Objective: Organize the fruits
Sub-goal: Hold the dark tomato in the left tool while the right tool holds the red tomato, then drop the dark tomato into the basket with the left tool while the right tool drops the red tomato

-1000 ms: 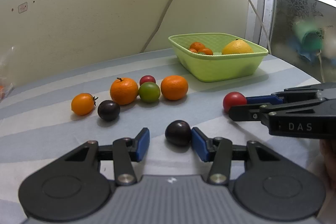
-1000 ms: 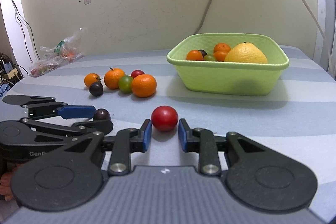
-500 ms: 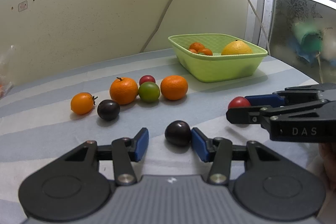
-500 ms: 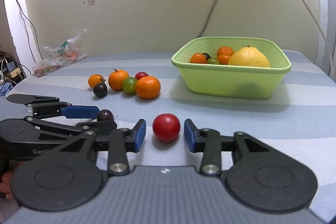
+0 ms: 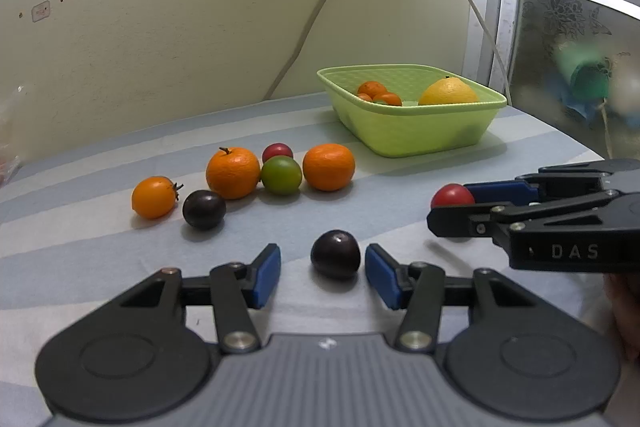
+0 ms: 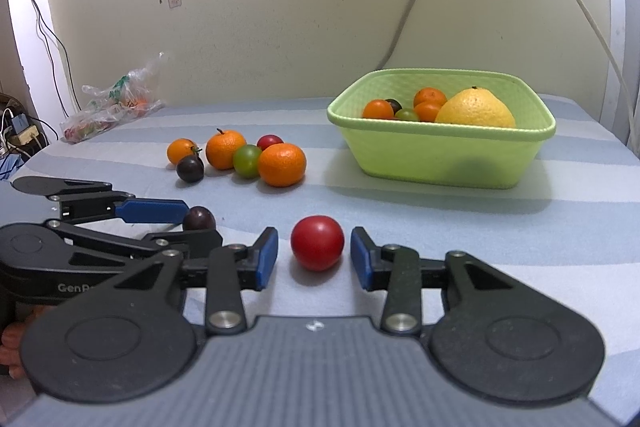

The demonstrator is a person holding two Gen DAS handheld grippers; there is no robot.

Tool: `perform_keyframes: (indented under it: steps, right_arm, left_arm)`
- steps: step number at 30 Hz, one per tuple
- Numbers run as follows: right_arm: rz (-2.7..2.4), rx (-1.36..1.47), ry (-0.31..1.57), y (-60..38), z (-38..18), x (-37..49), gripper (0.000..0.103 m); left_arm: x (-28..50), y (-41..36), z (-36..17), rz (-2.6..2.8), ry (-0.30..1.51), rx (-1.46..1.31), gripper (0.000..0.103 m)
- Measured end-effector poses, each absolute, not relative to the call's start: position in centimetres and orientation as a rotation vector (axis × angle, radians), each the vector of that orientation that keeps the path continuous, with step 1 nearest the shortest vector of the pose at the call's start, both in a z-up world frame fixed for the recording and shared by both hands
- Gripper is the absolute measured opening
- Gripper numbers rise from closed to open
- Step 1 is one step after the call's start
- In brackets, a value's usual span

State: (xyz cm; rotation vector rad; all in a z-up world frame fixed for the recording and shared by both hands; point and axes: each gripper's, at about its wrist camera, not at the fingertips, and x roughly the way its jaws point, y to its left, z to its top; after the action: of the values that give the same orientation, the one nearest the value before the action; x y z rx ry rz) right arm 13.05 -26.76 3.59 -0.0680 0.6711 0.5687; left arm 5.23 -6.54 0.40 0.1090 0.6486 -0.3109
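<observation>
Left wrist view: the left gripper [image 5: 323, 265] is resting on the striped tabletop [image 5: 400, 203], fingers spread and just opening further, flanking a dark plum [image 5: 335, 255] without touching it.

Right wrist view: the right gripper [image 6: 314, 259] fingers, recently widened, are standing apart around a red tomato [image 6: 317, 242]; the green basket [image 6: 444, 163] is sitting beyond.

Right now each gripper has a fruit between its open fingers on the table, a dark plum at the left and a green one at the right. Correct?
Not quite: the fruit at the right gripper is a red one, as the right wrist view shows. The left gripper does have the dark plum.
</observation>
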Motion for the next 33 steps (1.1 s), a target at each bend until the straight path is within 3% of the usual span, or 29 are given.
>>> perform_keyframes:
  steps: [4, 6, 9, 12, 23, 33]
  right_arm:
    - [0.568, -0.067, 0.674, -26.8, 3.5, 13.1, 0.043]
    - [0.568, -0.068, 0.676, -26.8, 3.5, 13.1, 0.043]
    - [0.567, -0.070, 0.678, -26.7, 3.5, 13.2, 0.042]
    - [0.560, -0.073, 0.677, -26.8, 3.5, 13.2, 0.031]
    - [0.555, -0.015, 0.646, -27.8, 3.9, 13.1, 0.031]
    - [0.417, 0.039, 0.401, -32.2, 8.8, 18.2, 0.031]
  left_arm:
    - [5.1, -6.6, 0.5, -0.335, 0.641, 0.106, 0.045]
    - [5.0, -6.8, 0.4, -0.350, 0.638, 0.119, 0.036]
    - [4.7, -7.1, 0.4, -0.359, 0.628, 0.138, 0.031]
    - [4.8, -6.9, 0.4, -0.359, 0.631, 0.126, 0.028]
    - [5.5, -6.0, 0.7, -0.401, 0.639, 0.043, 0.027]
    - [14.3, -9.9, 6.0, -0.521, 0.599, -0.078, 0.027]
